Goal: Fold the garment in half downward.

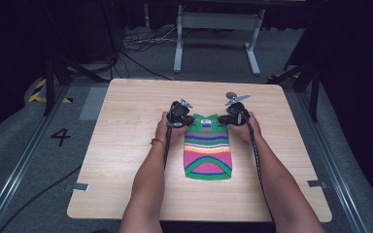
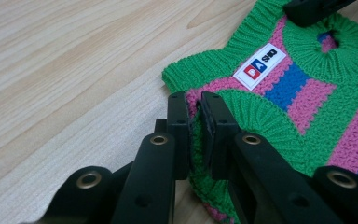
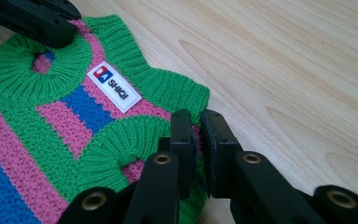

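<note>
From the high view, a small striped knitted sweater is lying flat near the middle of the wooden tabletop, neck end pointing away from the person. The left hand-held gripper and the right hand-held gripper are sitting at its two shoulder corners. Their jaws are too small here to tell how they are standing, and the hands are covering part of each tool.

In the left gripper view, the left hand-held gripper's jaws are pressing together on the knit edge beside a green ribbed armhole, with a fold of yarn pinched between them. The white label is sitting below the ribbed collar. The sweater is looking soft, light and stretchy; it will probably sag and pull out of shape if lifted, so the thicker ribbed edging seems the firmer place to hold. Its lower half is running out of frame.

In the right gripper view, the right hand-held gripper is likewise clamping the opposite shoulder edge, next to the other armhole. The label is reading roughly "SHIQI". How much fabric is lying between the jaws is hidden by the jaws themselves, and whether both layers are caught cannot be told.
</note>
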Tool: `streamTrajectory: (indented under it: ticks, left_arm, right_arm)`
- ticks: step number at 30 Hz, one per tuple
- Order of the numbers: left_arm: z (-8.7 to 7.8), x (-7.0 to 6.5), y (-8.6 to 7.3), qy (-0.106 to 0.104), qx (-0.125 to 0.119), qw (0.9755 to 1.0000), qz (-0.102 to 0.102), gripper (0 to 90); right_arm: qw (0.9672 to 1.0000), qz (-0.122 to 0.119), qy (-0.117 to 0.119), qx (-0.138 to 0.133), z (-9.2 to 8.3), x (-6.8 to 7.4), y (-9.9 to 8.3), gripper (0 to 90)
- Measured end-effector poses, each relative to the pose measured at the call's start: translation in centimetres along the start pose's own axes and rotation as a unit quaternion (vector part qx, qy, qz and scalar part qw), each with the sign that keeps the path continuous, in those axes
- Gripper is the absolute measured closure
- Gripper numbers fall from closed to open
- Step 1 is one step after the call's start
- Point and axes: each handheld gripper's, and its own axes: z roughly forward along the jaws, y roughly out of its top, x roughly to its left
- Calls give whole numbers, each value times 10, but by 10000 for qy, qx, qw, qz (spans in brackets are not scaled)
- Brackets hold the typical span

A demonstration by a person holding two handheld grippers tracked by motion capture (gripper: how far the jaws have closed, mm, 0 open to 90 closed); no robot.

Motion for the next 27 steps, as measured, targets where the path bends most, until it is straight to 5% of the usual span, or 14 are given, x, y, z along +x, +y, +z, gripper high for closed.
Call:
streamTrajectory:
  ticks: [17, 27]
  left_arm:
    - [-22, -11, 15, 69, -309, 9985, 440, 842]
    - [-63, -39, 6, -52, -732, 9920, 1029, 840]
  right_arm:
    - [9981, -271, 161, -531, -32, 9, 4, 853]
    - [9912, -636, 588, -1005, -72, 25, -5, 854]
